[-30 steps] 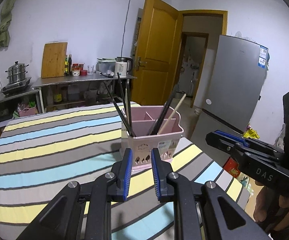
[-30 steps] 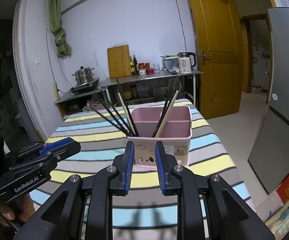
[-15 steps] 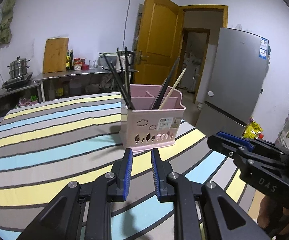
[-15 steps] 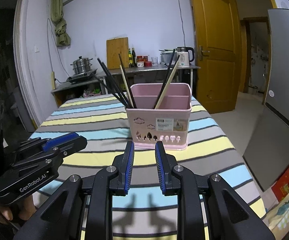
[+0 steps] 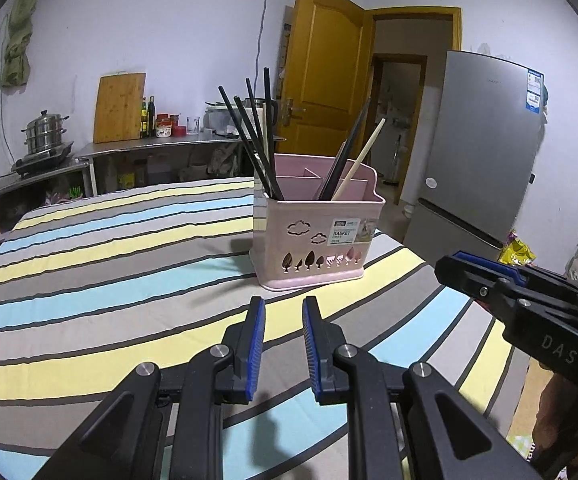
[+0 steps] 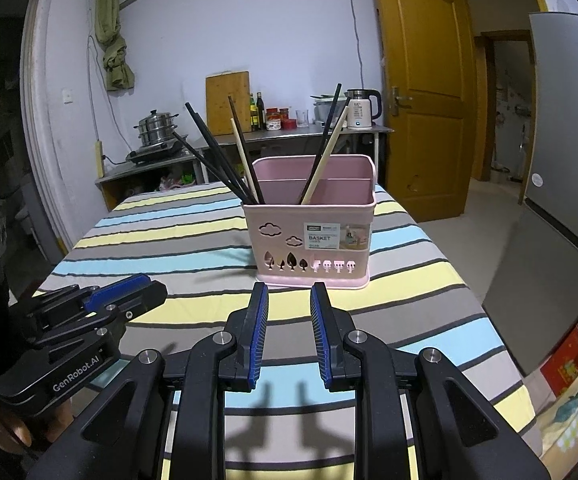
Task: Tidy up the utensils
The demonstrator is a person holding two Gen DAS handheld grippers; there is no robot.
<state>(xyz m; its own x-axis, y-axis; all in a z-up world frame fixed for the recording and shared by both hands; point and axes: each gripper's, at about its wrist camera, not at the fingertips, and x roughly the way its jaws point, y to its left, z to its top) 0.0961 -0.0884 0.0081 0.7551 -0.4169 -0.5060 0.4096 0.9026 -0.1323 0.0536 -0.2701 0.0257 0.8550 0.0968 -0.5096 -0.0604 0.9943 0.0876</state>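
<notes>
Standing on the desk: pink basket (image 5: 316, 236), upright on the striped cloth (image 5: 101, 264), near the far right part of the top.
Basket contents, left side: several black chopsticks (image 5: 255, 140) and one pale chopstick (image 6: 244, 160), all leaning out to the left.
Basket contents, right side: a black chopstick (image 6: 327, 136) and a light wooden chopstick (image 5: 359, 160), leaning to the right; which compartment each sits in cannot be told.
Basket front: cloud and tree cut-outs, plus a label (image 6: 337, 236) reading BASKET.
Left claw (image 5: 283, 344): slightly parted, blue pads facing each other with a narrow gap, nothing between them; it hangs above the cloth, short of the basket and apart from it.
Right claw (image 6: 289, 332): likewise parted a little and holding nothing, aimed straight at the basket front, not touching it.
Claws relative to each other: side by side, each showing at the edge of the other's view.
Background: steel counter (image 6: 289, 132) with kettle (image 6: 363, 109), bottles, cutting board; yellow door (image 6: 421, 92); grey fridge (image 5: 485, 148).
</notes>
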